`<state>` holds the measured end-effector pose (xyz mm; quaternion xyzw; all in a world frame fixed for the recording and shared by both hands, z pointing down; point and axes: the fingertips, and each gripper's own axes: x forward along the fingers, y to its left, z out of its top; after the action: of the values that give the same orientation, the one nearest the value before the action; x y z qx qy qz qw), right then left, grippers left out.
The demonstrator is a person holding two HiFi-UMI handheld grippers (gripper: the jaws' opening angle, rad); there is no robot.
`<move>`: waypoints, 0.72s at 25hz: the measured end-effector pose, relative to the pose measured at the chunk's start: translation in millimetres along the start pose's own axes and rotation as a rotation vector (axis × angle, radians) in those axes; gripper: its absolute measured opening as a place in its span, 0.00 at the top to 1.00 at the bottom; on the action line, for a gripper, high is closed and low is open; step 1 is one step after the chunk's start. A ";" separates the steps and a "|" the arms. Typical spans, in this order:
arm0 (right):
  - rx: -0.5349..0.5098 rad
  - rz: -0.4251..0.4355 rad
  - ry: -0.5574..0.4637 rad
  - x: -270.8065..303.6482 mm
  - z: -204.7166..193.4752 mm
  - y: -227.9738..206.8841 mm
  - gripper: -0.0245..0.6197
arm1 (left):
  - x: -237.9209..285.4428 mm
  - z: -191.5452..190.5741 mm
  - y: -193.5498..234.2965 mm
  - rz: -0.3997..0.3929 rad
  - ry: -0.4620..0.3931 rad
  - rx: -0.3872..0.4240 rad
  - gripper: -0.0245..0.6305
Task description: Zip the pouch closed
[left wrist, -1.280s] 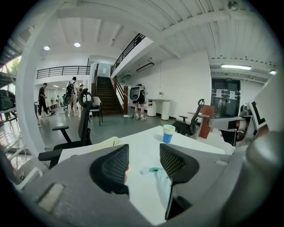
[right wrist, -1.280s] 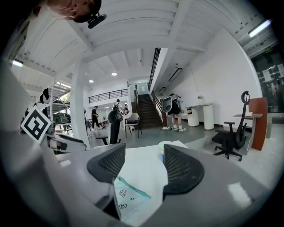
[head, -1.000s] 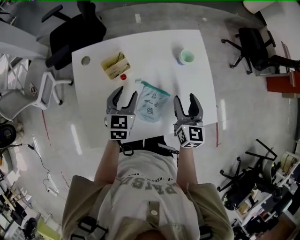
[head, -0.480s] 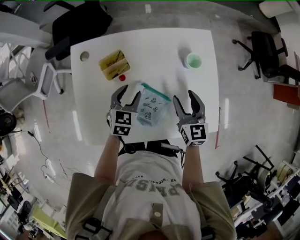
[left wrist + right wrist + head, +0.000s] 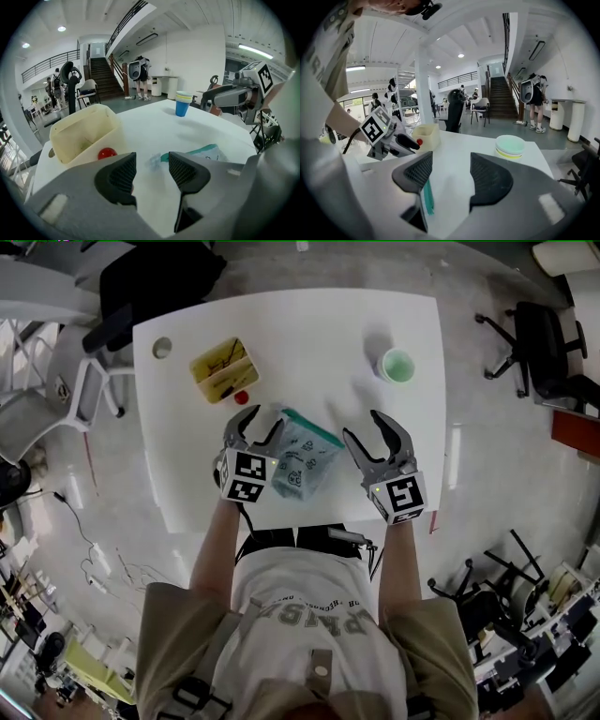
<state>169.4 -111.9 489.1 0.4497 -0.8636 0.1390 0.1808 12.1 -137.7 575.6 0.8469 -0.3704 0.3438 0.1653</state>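
Your left tool point(image 5: 255, 425) has its jaws spread, with nothing gripped between them. In the left gripper view the gap shows bare surface point(image 5: 309, 334) and, just past the tips, a pale corner of the pouch point(image 5: 305, 457). From the head view that tool sits at the pouch's left edge, close beside it; you cannot tell whether it touches.

Your right tool point(image 5: 367, 432) is spread too and holds nothing. It sits to the right of the pouch, with a strip of surface between them. In the right gripper view the pouch's teal zip strip point(image 5: 426, 199) shows low down beside the left-hand jaw.

The pouch lies flat near the front edge of the surface, between your two tools. Its teal zip strip runs along the far side and slants down to the right. Whether the zip is done up cannot be made out.

Behind the left tool stands a yellow bin point(image 5: 223, 369), and a red ball point(image 5: 242, 397) lies just by its near corner. A cup point(image 5: 397, 365) stands well apart, at the far right.
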 end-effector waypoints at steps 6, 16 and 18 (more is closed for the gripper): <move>-0.022 0.056 0.053 15.5 -15.1 -4.3 0.59 | 15.2 -6.9 -1.4 -0.040 0.031 0.024 0.62; -0.062 0.114 0.092 25.5 -27.4 -2.3 0.59 | 25.6 -15.3 -5.9 -0.069 0.059 0.054 0.66; -0.065 0.124 0.099 26.3 -30.1 -1.8 0.59 | 27.9 -15.3 -6.3 -0.072 0.062 0.066 0.67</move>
<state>162.6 -119.8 527.7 0.3818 -0.8839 0.1440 0.2286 23.4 -139.5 605.9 0.8536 -0.3228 0.3758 0.1611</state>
